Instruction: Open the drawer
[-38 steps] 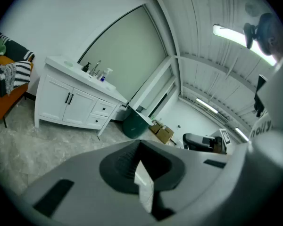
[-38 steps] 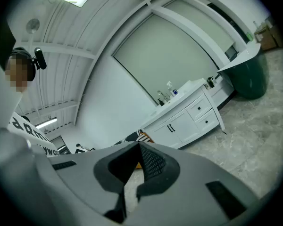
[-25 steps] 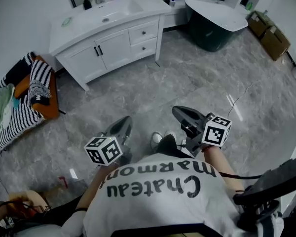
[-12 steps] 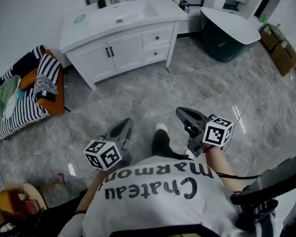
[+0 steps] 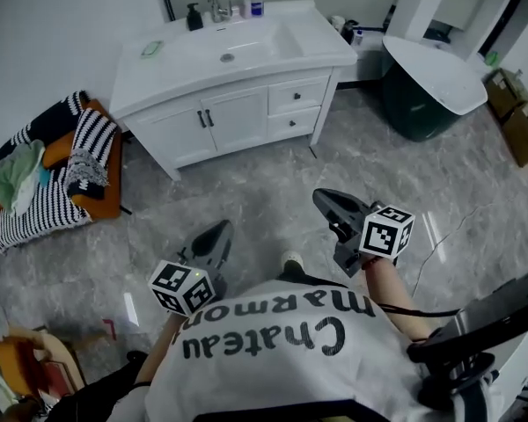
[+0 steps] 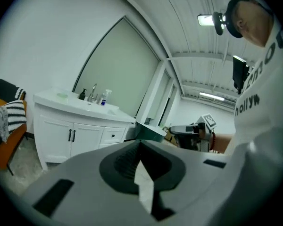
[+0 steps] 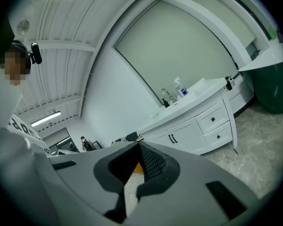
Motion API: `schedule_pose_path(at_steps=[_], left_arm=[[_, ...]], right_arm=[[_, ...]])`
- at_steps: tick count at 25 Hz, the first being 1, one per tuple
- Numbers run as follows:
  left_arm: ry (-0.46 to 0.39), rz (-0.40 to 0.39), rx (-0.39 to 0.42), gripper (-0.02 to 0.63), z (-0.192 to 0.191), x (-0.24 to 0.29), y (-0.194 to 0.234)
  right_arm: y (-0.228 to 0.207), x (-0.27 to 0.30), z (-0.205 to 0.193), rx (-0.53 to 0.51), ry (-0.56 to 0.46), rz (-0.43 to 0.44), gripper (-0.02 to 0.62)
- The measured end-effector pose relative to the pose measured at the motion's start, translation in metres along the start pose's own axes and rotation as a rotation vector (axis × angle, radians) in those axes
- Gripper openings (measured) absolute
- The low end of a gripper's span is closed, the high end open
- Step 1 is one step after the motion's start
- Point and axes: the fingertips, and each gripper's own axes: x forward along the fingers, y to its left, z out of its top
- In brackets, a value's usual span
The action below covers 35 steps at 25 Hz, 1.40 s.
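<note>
You were on the approach. In the head view the left gripper point(image 5: 216, 234) and right gripper point(image 5: 327, 203) sat mid-frame, jaws closed together on nothing. The upper drawer point(image 5: 310, 93) was at top centre, on the vanity's point(image 5: 194, 60) right side, well apart. Next, I'd judge: close in, open one gripper, take the knob point(image 5: 297, 97).

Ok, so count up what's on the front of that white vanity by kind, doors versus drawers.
Cabinet doors: 2
Drawers: 2
Total: 4
</note>
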Motion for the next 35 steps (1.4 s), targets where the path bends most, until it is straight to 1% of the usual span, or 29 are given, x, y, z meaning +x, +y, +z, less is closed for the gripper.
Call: schedule_pose_path(at_steps=[3, 5, 7, 9, 12, 15, 18, 21, 24, 29, 31, 35], left_arm=[[-0.01, -0.015, 0.034, 0.009, 0.015, 0.034, 0.009], [-0.005, -0.004, 0.063, 0.009, 0.023, 0.055, 0.016], [0.017, 0.017, 0.073, 0.009, 0.03, 0.076, 0.025], [0.03, 0.034, 0.048, 0.009, 0.039, 0.096, 0.034], [0.035, 0.064, -0.019, 0.009, 0.047, 0.121, 0.047], [0.035, 0.097, -0.094, 0.009, 0.047, 0.139, 0.06], [0.024, 0.112, -0.169, 0.009, 0.048, 0.152, 0.071], [0.01, 0.129, -0.213, 0.009, 0.052, 0.162, 0.082], [-0.024, 0.14, -0.227, 0.009, 0.058, 0.172, 0.088], [-0.121, 0.113, -0.246, 0.009, 0.084, 0.19, 0.083], [-0.122, 0.11, -0.233, 0.009, 0.09, 0.195, 0.081], [-0.07, 0.124, -0.188, 0.009, 0.087, 0.198, 0.081]], right_arm=[[-0.036, 0.018, 0.029, -0.019, 0.015, -0.003, 0.003], [-0.058, 0.03, 0.048, -0.013, 0.025, 0.003, 0.003], [-0.074, 0.042, 0.065, -0.013, 0.045, 0.012, 0.003], [-0.088, 0.053, 0.081, -0.021, 0.067, 0.019, 0.003], [-0.111, 0.066, 0.097, -0.023, 0.09, 0.025, 0.003], [-0.132, 0.075, 0.103, -0.017, 0.104, 0.027, 0.003], [-0.149, 0.081, 0.11, -0.017, 0.111, 0.026, 0.003], [-0.162, 0.087, 0.117, -0.026, 0.118, 0.026, 0.003], [-0.175, 0.087, 0.123, -0.043, 0.124, 0.016, 0.003], [-0.193, 0.081, 0.135, -0.051, 0.106, 0.01, 0.003], [-0.197, 0.084, 0.139, -0.047, 0.093, 0.022, 0.003], [-0.2, 0.091, 0.134, -0.059, 0.084, 0.033, 0.003]])
